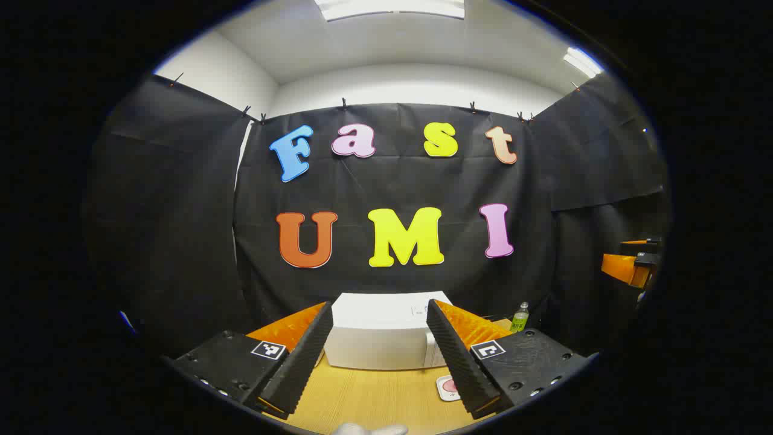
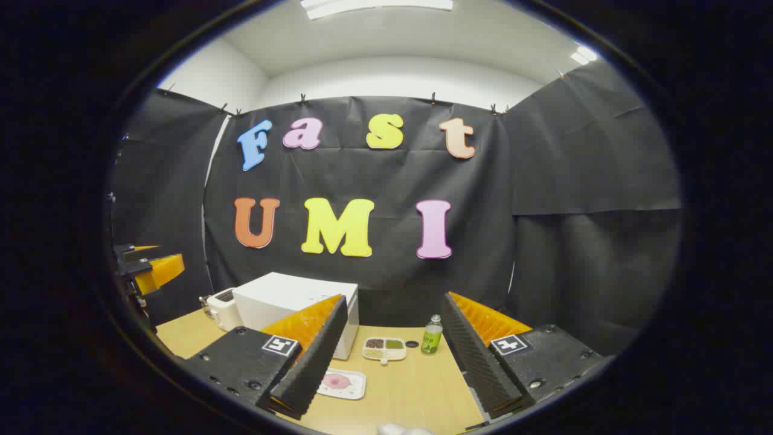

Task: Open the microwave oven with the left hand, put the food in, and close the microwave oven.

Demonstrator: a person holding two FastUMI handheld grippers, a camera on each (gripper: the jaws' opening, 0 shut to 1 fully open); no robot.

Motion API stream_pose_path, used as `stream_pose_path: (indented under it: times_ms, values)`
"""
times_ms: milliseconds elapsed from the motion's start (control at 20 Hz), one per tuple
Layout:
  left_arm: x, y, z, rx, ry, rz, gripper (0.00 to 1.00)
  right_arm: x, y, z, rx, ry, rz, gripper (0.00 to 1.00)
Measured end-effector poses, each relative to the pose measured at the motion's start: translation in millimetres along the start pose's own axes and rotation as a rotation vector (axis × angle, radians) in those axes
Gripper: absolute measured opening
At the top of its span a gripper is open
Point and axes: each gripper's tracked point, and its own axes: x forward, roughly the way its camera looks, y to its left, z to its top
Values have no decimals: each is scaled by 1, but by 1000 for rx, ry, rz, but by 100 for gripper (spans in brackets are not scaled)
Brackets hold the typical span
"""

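A: Biggest item first. Wooden surface point(image 2: 416, 386) runs across the booth; the white microwave oven point(image 1: 383, 332) sits on it, door shut, dead ahead at 12 o'clock from the left gripper point(image 1: 379, 356).

B: Confirmed. In the right gripper view the microwave oven point(image 2: 290, 302) stands toward 10 o'clock of the right gripper point(image 2: 386, 356), partly behind its near finger. A small white appliance point(image 2: 222, 308) sits just beside the oven's far side.

A: Fingers on the left gripper?

B: Spread wide, nothing between them, held above the surface. Same for the right gripper: fingers well apart, nothing pinched.

A: The food?

B: A white tray with a pink item point(image 2: 342, 383) lies flat on the surface in front of the oven, near the right gripper's left finger, around 9 o'clock of its gap. In the left gripper view the same tray point(image 1: 448, 388) peeks out at 4 o'clock, half hidden by the finger.

A: Smaller things?

B: A divided dish point(image 2: 384, 348) with dark and green fillings, at 12 o'clock of the right gripper. A green bottle point(image 2: 431, 336) stands upright just beside it at 1 o'clock; its cap point(image 2: 412, 344) lies between them. In the left gripper view the bottle point(image 1: 519, 318) shows at 2 o'clock.
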Motion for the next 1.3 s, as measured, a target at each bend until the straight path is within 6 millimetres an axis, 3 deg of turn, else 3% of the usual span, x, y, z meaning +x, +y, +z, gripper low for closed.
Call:
stream_pose_path:
  times_ms: [50,100,150,250,300,350,400,450,500,550,700,750,800,850,900,950,1000,1300]
  values:
    - [1,-1,-1,1,3,3,84,1,-1,1,1,-3,1,92]
    - [3,-1,-2,2,3,5,84,3,-2,1,2,-5,0,100]
    - [4,-1,-1,1,2,8,95,3,-4,1,5,-7,0,92]
    - [8,-3,-1,2,-1,9,95,5,-5,0,7,-7,2,92]
    - [9,-4,-1,4,-2,10,95,7,-5,0,6,-7,4,92]
    - [11,-5,-1,6,-2,9,95,8,-6,1,4,-8,5,100]
    - [11,-6,-1,7,-2,8,85,9,-6,1,3,-12,7,92]
    - [12,-8,0,8,-3,8,95,10,-7,2,0,-12,8,100]
    - [13,-9,1,8,-6,7,95,11,-8,1,-3,-12,9,92]
    - [16,-10,0,6,-7,8,84,11,-9,0,-3,-9,10,92]
    - [25,-12,-9,2,2,7,84,15,-11,-1,3,-3,14,92]
    - [30,-14,-13,3,2,4,84,15,-12,-1,4,-2,14,100]
    - [37,-19,-19,-3,1,-6,95,16,-13,-2,5,1,14,100]
    - [44,-25,-25,-11,0,-20,84,16,-14,-3,8,5,16,92]
    - [52,-31,-32,-16,-9,-33,95,17,-15,-4,14,9,17,92]
    - [62,-37,-38,-11,-21,-42,95,16,-16,-3,22,11,19,92]
    - [72,-42,-48,-2,-31,-46,95,17,-19,-2,23,11,14,100]
    - [133,-90,-133,-11,39,-101,95,16,-32,1,-35,20,-24,100]
